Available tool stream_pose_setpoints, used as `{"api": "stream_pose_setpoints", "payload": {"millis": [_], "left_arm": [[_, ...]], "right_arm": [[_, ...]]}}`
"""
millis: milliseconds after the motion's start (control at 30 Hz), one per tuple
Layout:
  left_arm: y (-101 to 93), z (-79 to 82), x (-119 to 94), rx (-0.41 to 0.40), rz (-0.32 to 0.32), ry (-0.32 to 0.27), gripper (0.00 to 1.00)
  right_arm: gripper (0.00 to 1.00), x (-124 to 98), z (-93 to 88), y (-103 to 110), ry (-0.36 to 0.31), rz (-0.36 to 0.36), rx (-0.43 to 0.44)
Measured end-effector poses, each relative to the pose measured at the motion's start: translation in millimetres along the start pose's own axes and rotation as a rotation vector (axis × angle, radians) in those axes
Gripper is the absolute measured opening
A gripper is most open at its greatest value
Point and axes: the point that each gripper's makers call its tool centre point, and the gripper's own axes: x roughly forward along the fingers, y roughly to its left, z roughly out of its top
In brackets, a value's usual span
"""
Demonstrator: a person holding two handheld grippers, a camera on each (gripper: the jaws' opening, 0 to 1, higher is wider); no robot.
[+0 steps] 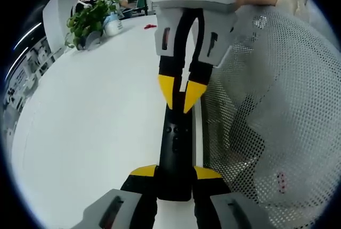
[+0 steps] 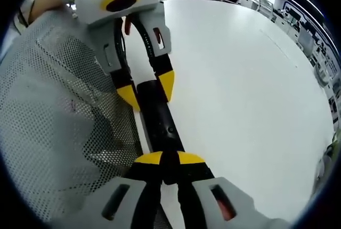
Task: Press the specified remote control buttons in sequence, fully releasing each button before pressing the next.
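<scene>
A black remote control [image 1: 176, 149] lies on a plain white table [image 1: 90, 128], gripped between the yellow-tipped black jaws of the left gripper [image 1: 175, 178], whose body is pale grey with a small red mark. The right gripper [image 2: 169, 161] wears the same livery, yellow tips on black jaws under a grey-white casing topped by a yellow ring around a dark oval. Beside them a white mesh garment [image 1: 277, 117] is patterned with fine perforated dots, and a green-leaved plant [image 1: 91, 18] stands at the table's far edge.
</scene>
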Motion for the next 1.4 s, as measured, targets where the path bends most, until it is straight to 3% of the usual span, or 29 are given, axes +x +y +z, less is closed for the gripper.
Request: {"api": "stream_pose_setpoints", "payload": {"millis": [233,400,567,767,1000,1167,1400], "left_arm": [[0.2,0.2,0.1,0.003,-0.003,0.000,0.25],[0.2,-0.2,0.4,0.009,-0.004,0.003,0.25],[0.0,0.2,0.8,0.020,-0.001,0.010,0.24],[0.4,0.3,0.7,0.019,-0.003,0.010,0.24],[0.4,0.6,1.0,0.019,-0.003,0.010,0.24],[0.5,0.7,1.2,0.018,-0.002,0.008,0.24],[0.5,0.6,1.2,0.024,0.000,0.004,0.24]], "right_arm": [[0.07,1.5,0.8,1.5,0.022,0.005,-0.065],[0.07,2.0,1.1,-0.5,0.038,0.031,-0.052],[0.07,3.6,1.1,1.1,0.115,0.044,-0.090],[0.07,4.0,0.3,0.8,0.139,0.041,-0.089],[0.07,1.8,-1.0,-0.7,0.078,0.023,-0.029],[0.07,0.4,-0.5,-0.4,-0.011,-0.008,0.026],[0.09,1.6,2.1,1.2,0.017,0.001,0.014]]}}
